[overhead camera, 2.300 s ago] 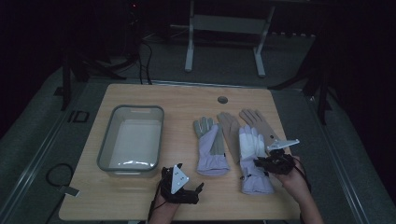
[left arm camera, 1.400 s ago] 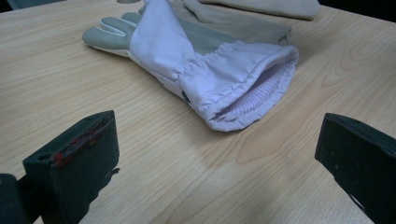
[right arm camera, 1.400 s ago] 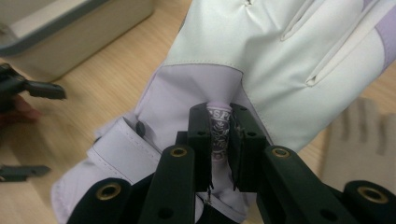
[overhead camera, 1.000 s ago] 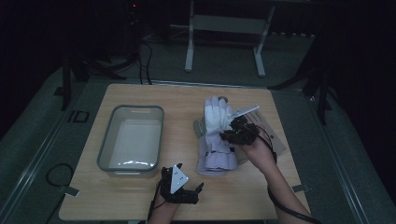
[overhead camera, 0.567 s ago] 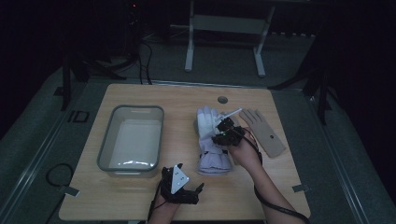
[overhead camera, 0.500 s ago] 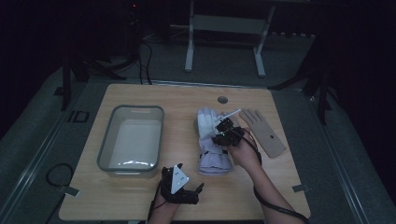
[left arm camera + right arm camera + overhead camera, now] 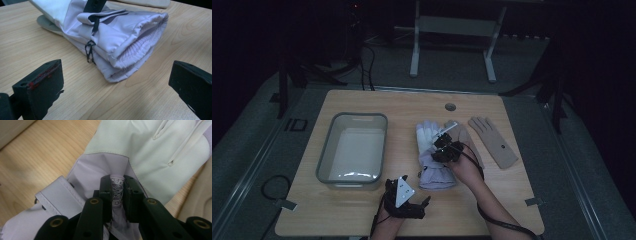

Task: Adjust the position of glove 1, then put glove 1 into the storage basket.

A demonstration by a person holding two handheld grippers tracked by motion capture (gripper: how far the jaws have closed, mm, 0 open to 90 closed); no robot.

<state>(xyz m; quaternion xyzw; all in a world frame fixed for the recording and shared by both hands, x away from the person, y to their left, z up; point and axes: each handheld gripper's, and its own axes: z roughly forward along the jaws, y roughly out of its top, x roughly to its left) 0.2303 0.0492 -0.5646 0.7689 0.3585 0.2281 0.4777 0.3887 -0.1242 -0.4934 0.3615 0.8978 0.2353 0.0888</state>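
1. High view: A white-and-lilac ski glove [image 7: 432,150] is seen stacked on its partner just right of the grey plastic tub [image 7: 353,148] on the wooden table [image 7: 512,205]. A tan knit glove [image 7: 493,141] lies well to the right of the tub, partly beyond the stack. The right gripper [image 7: 445,148] is set down on the top glove; the left gripper [image 7: 404,200] rests on the table below the tub's near right corner. The work in hand is judged to be laying one glove squarely on the other.

2. Left gripper view: The cuffs of the stacked pair [image 7: 130,47] are seen ahead, the two cuffs aligned one over the other, with a black cord [image 7: 90,48] hanging at the side. The jaws are spread wide, with nothing between them but bare table.

3. Right gripper view: The jaws have just been opening a little, yet a printed fabric tab [image 7: 116,192] on the lilac cuff is seen pinched between the fingertips [image 7: 106,192], which stand nearly together.

4. For the step to go well, the tab should be let go only once the top glove lies flat and matched to the lower one. The gripper is best lifted straight up, so that the fabric is not dragged askew.
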